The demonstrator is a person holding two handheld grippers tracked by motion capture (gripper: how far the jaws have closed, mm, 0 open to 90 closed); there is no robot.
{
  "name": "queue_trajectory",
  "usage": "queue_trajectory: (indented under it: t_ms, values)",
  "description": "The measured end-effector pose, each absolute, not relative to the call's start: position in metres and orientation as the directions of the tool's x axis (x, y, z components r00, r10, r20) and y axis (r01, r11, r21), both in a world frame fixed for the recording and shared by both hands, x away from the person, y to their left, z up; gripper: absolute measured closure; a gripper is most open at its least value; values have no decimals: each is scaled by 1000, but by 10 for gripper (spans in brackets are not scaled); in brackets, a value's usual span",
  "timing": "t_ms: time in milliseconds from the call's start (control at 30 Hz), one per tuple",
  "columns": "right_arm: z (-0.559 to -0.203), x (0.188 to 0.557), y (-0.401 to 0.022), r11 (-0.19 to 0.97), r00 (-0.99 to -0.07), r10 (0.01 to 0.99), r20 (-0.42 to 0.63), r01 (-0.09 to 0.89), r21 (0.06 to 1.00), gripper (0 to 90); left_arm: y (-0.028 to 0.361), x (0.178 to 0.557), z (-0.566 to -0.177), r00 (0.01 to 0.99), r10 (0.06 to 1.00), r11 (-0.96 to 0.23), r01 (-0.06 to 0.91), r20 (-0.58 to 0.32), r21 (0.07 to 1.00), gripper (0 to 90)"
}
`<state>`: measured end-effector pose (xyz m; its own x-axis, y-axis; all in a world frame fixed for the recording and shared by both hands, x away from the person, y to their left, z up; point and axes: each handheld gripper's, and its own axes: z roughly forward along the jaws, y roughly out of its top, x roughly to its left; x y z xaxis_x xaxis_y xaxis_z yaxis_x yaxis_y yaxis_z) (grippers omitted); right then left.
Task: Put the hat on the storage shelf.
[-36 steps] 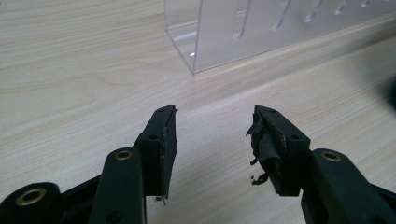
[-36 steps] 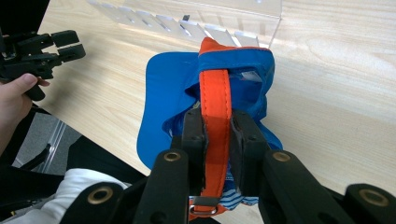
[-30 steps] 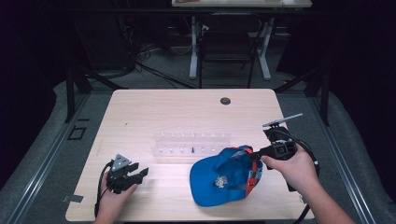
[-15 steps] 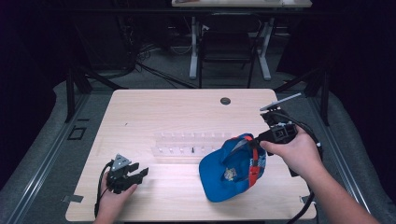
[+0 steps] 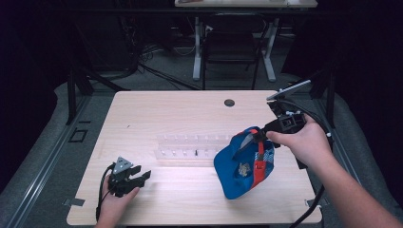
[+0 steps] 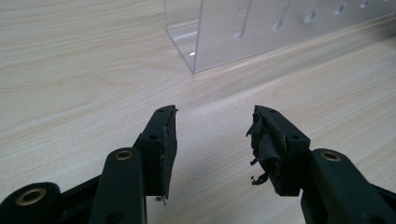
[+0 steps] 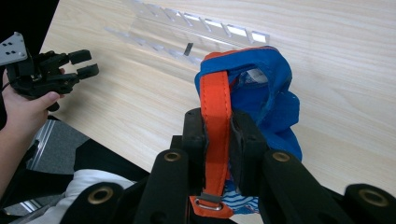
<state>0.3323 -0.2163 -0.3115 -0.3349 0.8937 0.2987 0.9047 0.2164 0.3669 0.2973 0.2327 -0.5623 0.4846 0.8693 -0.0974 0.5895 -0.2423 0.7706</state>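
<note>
A blue cap [image 5: 242, 168] with an orange strap [image 7: 215, 100] hangs above the table's right side, its crown drooping toward the wood. My right gripper [image 5: 262, 137] is shut on that strap, and in the right gripper view the pads [image 7: 196, 126] pinch the strap [image 7: 215, 140] from both sides, with the blue cap [image 7: 261, 93] dangling beyond them. At the near left my left gripper [image 5: 141, 175] rests low over the table, open, nothing between its fingers [image 6: 163, 140]. From the right gripper view the left gripper [image 7: 84, 64] appears far off, held in a hand.
A clear acrylic rack [image 5: 190, 147] with slots lies across the table's middle, just left of the cap; its corner [image 6: 205, 42] rises ahead of the left gripper. A small dark cable hole [image 5: 229, 102] sits near the far edge. Black cables trail from both grippers.
The right gripper has risen and drawn back to the right, lifting the cap by its strap from lying flat to hanging tilted. The left gripper has stayed put.
</note>
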Motion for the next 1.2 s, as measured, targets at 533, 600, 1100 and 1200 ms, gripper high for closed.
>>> queue_trajectory:
  t_ms: [533,600,1100,1200]
  values:
    - [-279,343,-224,135,-268,887,376,929,344,776,233,297,-561,491,866,-252,594,-96,764,506]
    - [-276,344,-224,122,-265,880,394,928,351,775,232,297,-562,487,868,-242,590,-100,770,506]
    - [-261,353,-208,99,-273,837,474,928,359,775,232,296,-561,490,866,-246,592,-101,768,506]
    - [-259,355,-206,99,-277,827,489,928,359,775,232,296,-561,495,864,-253,588,-94,768,507]
